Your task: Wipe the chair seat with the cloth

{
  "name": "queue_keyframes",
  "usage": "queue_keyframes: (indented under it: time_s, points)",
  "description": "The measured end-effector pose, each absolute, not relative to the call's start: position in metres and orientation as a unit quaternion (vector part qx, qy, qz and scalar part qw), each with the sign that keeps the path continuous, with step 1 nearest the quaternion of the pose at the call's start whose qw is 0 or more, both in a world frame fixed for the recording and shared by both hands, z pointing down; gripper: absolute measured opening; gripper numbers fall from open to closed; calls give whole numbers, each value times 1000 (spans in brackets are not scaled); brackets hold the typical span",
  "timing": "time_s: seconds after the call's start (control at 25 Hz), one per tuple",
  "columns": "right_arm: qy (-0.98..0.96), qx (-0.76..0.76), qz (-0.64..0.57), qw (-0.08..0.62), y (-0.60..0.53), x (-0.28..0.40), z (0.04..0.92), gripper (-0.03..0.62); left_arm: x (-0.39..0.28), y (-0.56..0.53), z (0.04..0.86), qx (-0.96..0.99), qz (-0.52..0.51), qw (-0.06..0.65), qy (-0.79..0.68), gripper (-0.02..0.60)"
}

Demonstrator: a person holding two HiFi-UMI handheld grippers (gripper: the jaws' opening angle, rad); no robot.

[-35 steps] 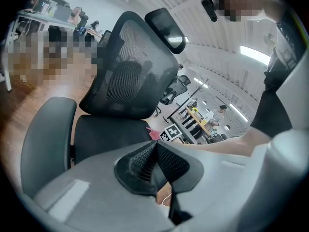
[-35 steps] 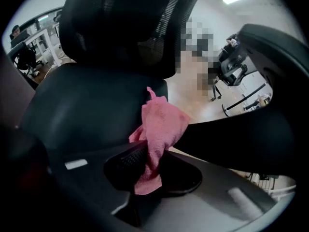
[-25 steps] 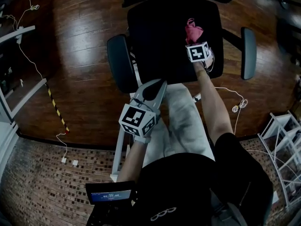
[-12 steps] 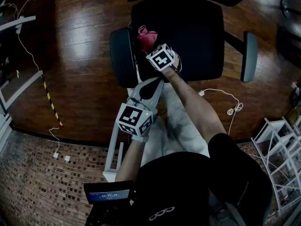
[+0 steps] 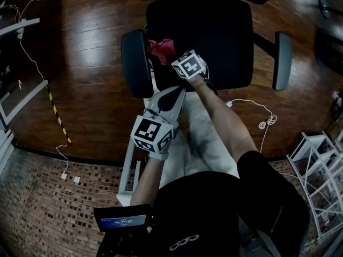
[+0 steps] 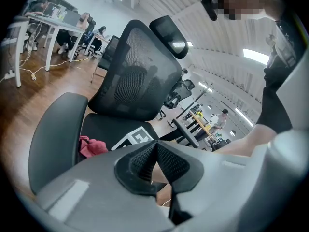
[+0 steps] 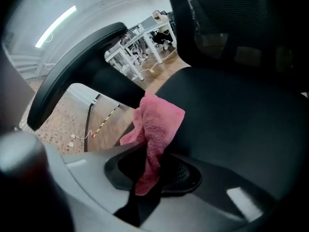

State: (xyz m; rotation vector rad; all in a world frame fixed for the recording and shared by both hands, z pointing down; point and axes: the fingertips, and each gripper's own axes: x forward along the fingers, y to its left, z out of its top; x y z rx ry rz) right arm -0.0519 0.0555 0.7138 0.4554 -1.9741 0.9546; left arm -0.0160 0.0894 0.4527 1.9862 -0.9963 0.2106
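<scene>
Right gripper (image 5: pixel 170 57) has its jaws clamped on the pink cloth (image 5: pixel 162 48) at the chair seat (image 5: pixel 214 42) edge, crowded by the armrest (image 5: pixel 134 63). Left gripper (image 5: pixel 176 96), jaws closed on nothing, hangs just before the seat front.

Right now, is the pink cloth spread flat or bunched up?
Bunched up: the cloth hangs crumpled from the right gripper, pinched between its jaws, over the chair seat.
</scene>
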Motion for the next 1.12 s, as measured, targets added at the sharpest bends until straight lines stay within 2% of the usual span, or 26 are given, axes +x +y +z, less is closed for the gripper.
queue_keyframes:
  time_s: [0.68,0.96,1.12]
  points:
    - [-646,454,334,514,11,269,715,67,23,84,453,813,106,437,-371,-8]
    - [-596,536,279,529,8,327,691,67,36,84,448,819,114,430,-363,-8]
    - [-584,556,263,530,15,339,687,67,34,90,451,818,115,435,-358,-8]
